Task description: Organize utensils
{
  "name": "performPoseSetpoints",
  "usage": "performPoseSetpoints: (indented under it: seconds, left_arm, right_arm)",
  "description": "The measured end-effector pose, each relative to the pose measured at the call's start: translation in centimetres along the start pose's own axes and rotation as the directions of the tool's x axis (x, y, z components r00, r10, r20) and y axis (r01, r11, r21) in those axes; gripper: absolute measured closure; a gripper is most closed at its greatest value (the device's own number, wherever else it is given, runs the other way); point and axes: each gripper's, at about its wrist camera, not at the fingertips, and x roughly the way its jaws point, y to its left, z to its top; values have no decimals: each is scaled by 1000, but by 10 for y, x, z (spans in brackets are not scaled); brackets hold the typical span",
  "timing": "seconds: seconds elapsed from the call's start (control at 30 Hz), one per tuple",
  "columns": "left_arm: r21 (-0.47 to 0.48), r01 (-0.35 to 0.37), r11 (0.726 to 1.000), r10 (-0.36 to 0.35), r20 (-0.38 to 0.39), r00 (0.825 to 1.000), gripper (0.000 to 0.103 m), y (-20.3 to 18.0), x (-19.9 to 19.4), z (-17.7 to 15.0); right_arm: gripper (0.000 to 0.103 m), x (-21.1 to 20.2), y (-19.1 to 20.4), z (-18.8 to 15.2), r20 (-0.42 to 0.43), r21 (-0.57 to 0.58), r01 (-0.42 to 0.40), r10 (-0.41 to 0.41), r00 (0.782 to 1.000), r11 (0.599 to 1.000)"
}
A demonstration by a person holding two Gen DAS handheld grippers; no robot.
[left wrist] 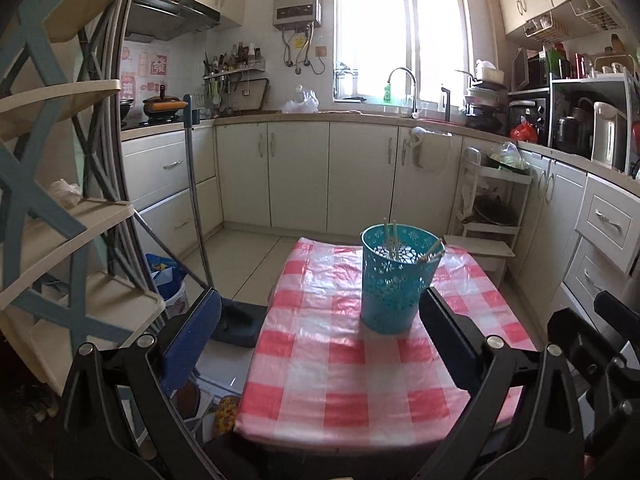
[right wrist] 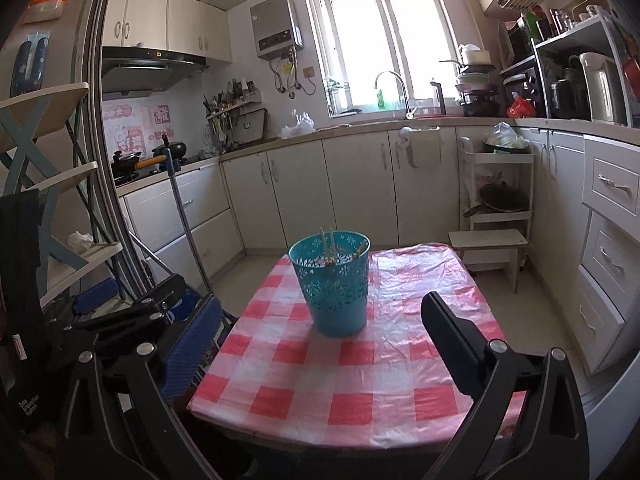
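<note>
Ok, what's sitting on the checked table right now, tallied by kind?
Teal holder: 1
Chopsticks standing in it: 4 (two upright, two leaning on the rim)
Total: 5

Teal holder (left wrist: 394, 280) (perforated), red-white checked tablecloth (left wrist: 360, 384).

Two wide fisheye views, each looking forward and slightly down along its own gripper's two fingers. The left wrist view sits at the table's (left wrist: 304, 364) near edge, facing the window (left wrist: 400, 28) wall. The right wrist view looks from just beside it, angled a little leftward. Both share the checked table, the teal basket (left wrist: 394, 280) close ahead, and the kitchen cabinets (right wrist: 352, 188) behind.
</note>
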Motion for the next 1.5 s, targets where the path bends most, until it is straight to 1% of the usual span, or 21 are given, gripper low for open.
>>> performPoseSetpoints:
  seconds: [0.1,0.2,0.3,0.37,0.4,0.43,0.47,0.53,0.63,0.8,0.87,0.97,1.1,1.2,1.37,1.5]
  left_arm:
    - [6,0,1000,0,-13,1000,8,4,-24,-2]
    - [-8,18,1000,-19,-50,999,8,10,-45,-2]
    - [-4,28,1000,-28,-73,997,8,15,-64,-4]
    - [6,46,999,-45,-104,994,8,16,-77,-4]
    - [18,44,999,-42,-115,992,8,16,-81,-4]
    - [50,28,998,-21,-133,991,8,15,-86,-4]
    - [77,13,997,-2,-137,991,8,14,-92,-5]
    - [94,-2,996,14,-133,991,8,15,-104,-7]
    - [82,7,997,5,-148,989,8,21,-120,-10]
    - [66,18,998,-6,-175,985,8,30,-141,-17]
    - [64,16,998,-5,-172,985,8,34,-148,-20]
    - [55,24,998,-14,-175,985,8,38,-159,-21]
    - [53,29,998,-20,-160,987,8,41,-177,-24]
    - [54,38,998,-29,-160,987,8,41,-186,-28]
    - [48,39,998,-30,-170,985,8,46,-194,-33]
    - [48,38,998,-29,-173,984,8,47,-199,-36]
  right_arm:
    - [7,-13,5,-3,-51,-1,17,-17,999,1000]
    - [7,-30,11,-4,-89,-10,25,-25,996,1000]
    - [7,-52,20,-5,-103,-24,22,-24,994,999]
    - [7,-62,24,-5,-115,-23,13,-16,993,1000]
    - [7,-69,27,-6,-126,-22,-4,1,992,1000]
    - [7,-73,29,-7,-135,-19,-14,12,991,1000]
    - [7,-79,31,-7,-148,-11,-23,21,989,1000]
    - [7,-87,33,-9,-167,7,-37,38,985,999]
    - [7,-98,35,-13,-203,37,-35,42,978,999]
    - [7,-121,41,-24,-242,56,11,3,970,998]
    - [7,-132,44,-29,-239,59,47,-31,970,997]
    - [7,-146,52,-38,-230,65,70,-53,972,995]
    - [7,-165,68,-55,-216,44,48,-38,976,998]
    - [7,-173,74,-60,-207,22,38,-33,978,999]
    - [7,-178,73,-61,-205,63,-4,16,979,998]
    - [7,-178,74,-60,-209,62,2,11,978,998]
